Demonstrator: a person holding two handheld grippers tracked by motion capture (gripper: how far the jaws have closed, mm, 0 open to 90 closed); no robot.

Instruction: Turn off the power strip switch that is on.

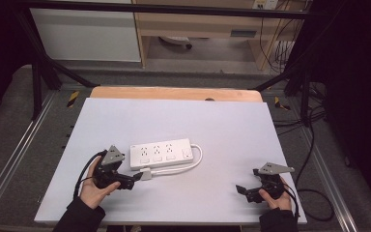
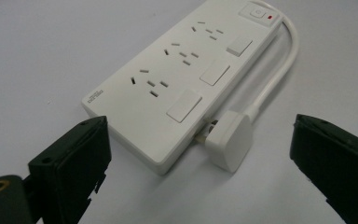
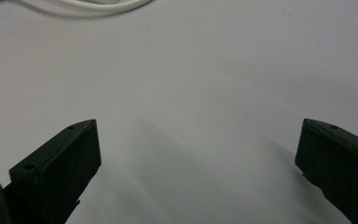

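Your right gripper (image 1: 242, 190) rests spread wide over bare table (image 1: 232, 130) at the near right edge, holding nothing. Your left gripper (image 1: 136, 180) is also spread, empty, its jaws either side of the white plug (image 2: 228, 140). Just beyond lies the power strip (image 1: 160, 153), its cable (image 1: 197, 157) looping right

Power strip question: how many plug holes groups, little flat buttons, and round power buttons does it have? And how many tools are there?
On the power strip:
Socket groups: 3
Flat switches: 3
Main power button: 1
Plug on its cord: 1
Tools: 2, the left tool and the right tool, both open
Total: 10
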